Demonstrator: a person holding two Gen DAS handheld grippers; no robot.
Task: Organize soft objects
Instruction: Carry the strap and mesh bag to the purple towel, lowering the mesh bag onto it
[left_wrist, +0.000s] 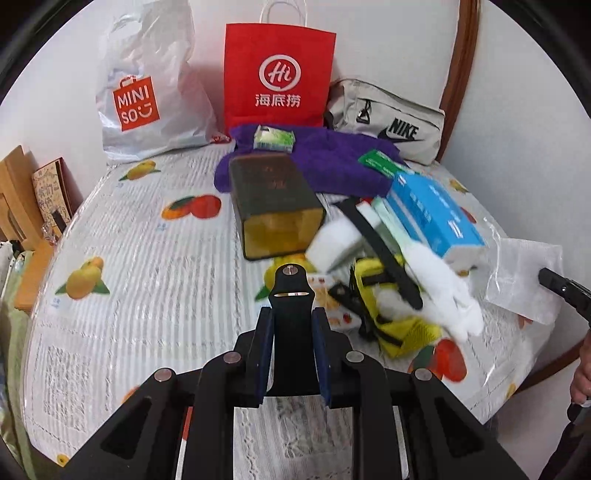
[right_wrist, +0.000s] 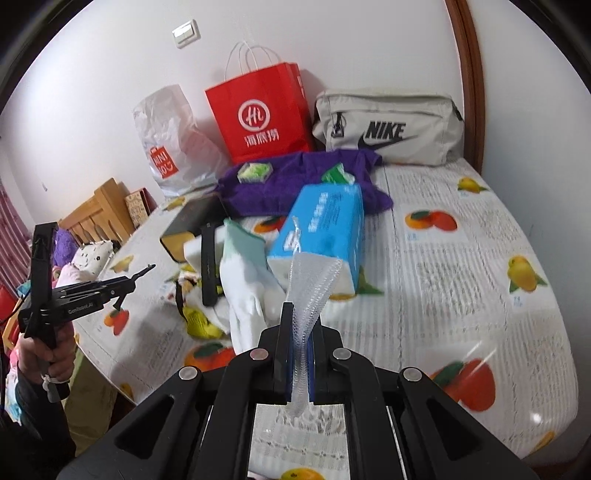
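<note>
My right tool is clamped on a clear, floppy bubble-wrap sheet, featherlight and slippery so I'd pinch an edge, while my left tool grips a stiff black bracket.

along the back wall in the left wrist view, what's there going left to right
white plastic bag → red paper bag → grey sports bag

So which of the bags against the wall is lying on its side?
The grey Nike bag, at the right end of the row. The red paper bag and the white Miniso bag both stand upright.
</note>
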